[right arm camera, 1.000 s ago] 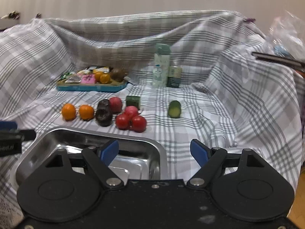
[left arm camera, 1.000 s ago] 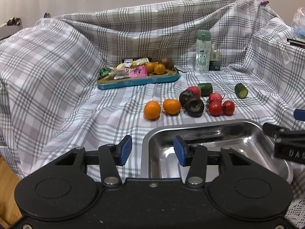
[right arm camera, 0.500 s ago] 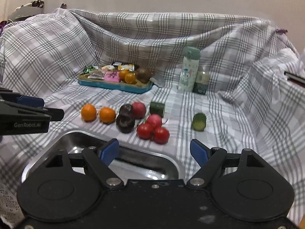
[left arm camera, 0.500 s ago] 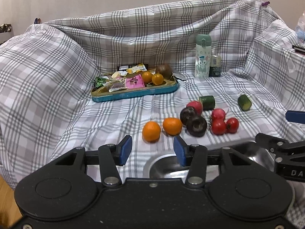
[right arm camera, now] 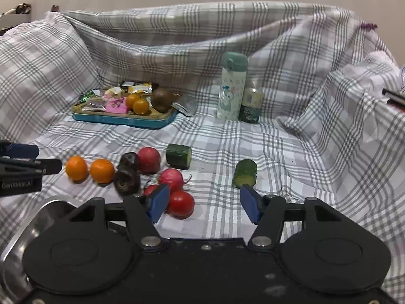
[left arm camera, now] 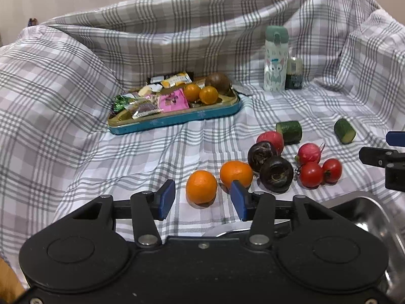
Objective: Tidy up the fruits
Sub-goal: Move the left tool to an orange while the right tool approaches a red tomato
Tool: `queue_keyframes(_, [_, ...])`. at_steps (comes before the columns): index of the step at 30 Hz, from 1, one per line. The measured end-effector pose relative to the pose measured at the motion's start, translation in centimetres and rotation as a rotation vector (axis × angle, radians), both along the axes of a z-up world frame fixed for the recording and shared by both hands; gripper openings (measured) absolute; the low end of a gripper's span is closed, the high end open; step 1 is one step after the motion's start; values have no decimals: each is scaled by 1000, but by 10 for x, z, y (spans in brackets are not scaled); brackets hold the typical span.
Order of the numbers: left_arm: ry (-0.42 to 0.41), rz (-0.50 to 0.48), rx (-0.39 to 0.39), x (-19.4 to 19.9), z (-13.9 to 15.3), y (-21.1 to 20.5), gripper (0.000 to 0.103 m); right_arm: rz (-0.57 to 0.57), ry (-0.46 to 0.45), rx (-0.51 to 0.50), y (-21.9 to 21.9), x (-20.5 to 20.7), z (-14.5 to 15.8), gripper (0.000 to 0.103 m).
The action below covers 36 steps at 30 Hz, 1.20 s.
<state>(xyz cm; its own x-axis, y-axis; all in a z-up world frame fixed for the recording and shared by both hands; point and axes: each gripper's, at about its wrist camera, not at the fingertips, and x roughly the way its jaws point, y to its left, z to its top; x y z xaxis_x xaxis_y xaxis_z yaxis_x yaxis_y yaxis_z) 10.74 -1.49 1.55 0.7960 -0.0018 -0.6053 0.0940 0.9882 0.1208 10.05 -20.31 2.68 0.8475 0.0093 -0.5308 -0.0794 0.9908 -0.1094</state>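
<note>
1. Left wrist view:
- Left gripper (left arm camera: 202, 201) open, blue pads apart, nothing held; round, dimpled left orange (left arm camera: 201, 186) just ahead in the gap, second orange (left arm camera: 236, 173) partly behind the right pad.
- Beyond, on the checked cloth (left arm camera: 76, 126): two dark wrinkled fruits (left arm camera: 269, 163), smooth red tomatoes (left arm camera: 319, 173), pink radishes (left arm camera: 308, 152), two cut cucumber pieces (left arm camera: 289, 132).
- Shiny steel tray (left arm camera: 367, 210) at lower right; teal tin (left arm camera: 177, 119) of snack packets farther back, pale bottle (left arm camera: 275, 59) upright behind.
- Compared with a second ago: oranges much nearer the pads, steel tray slid from centre to the corner.

2. Right wrist view:
- Right gripper (right arm camera: 205, 202) part open and closing, pads on nothing; bare cloth in the gap, glossy tomato (right arm camera: 181, 204) just beside the left pad, stubby cucumber piece (right arm camera: 245, 173) just above the right pad.
- Left gripper (right arm camera: 22, 167) at the left edge, near the oranges (right arm camera: 88, 169).
- Steel tray (right arm camera: 33, 225) at lower left.
- Compared with a second ago: pads narrower, fruit nearer, tray pushed out to the left.
</note>
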Motion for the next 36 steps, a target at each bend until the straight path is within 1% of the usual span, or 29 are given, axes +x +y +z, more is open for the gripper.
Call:
queue_keyframes(4, [16, -19, 14, 12, -9, -2, 55, -7, 41, 23, -1, 16, -13, 61])
queue_keyframes(7, [22, -26, 3, 19, -14, 0, 55, -6, 57, 46, -2, 27, -21, 61])
queue_keyframes(10, [26, -19, -27, 24, -18, 6, 55, -2, 55, 123, -6, 29, -29, 61])
queue_keyframes(12, [34, -4, -45, 28, -22, 10, 55, -2, 68, 152, -8, 33, -34, 61])
queue_keyframes(15, [53, 38, -58, 36, -27, 17, 56, 6, 48, 142, -5, 33, -35, 61])
queue_keyframes(19, [42, 103, -151, 38, -24, 38, 57, 17, 48, 123, 0, 34, -38, 61])
queue_keyframes(23, [17, 208, -234, 39, -20, 60, 57, 20, 51, 126, 1, 36, -39, 61])
queue_keyframes(27, [7, 312, -270, 41, -20, 77, 53, 25, 55, 117, 4, 37, -40, 61])
queue_keyframes(29, [4, 328, -276, 41, -20, 81, 53, 30, 56, 110, 5, 37, -41, 61])
queue_keyframes(31, [-5, 323, -262, 40, -20, 79, 53, 33, 58, 107, 6, 37, -41, 61])
queue_keyframes(34, [-30, 285, -225, 38, -18, 70, 53, 40, 69, 110, 7, 38, -42, 61])
queue_keyframes(36, [-31, 245, -202, 38, -18, 63, 53, 43, 76, 106, 7, 39, -43, 61])
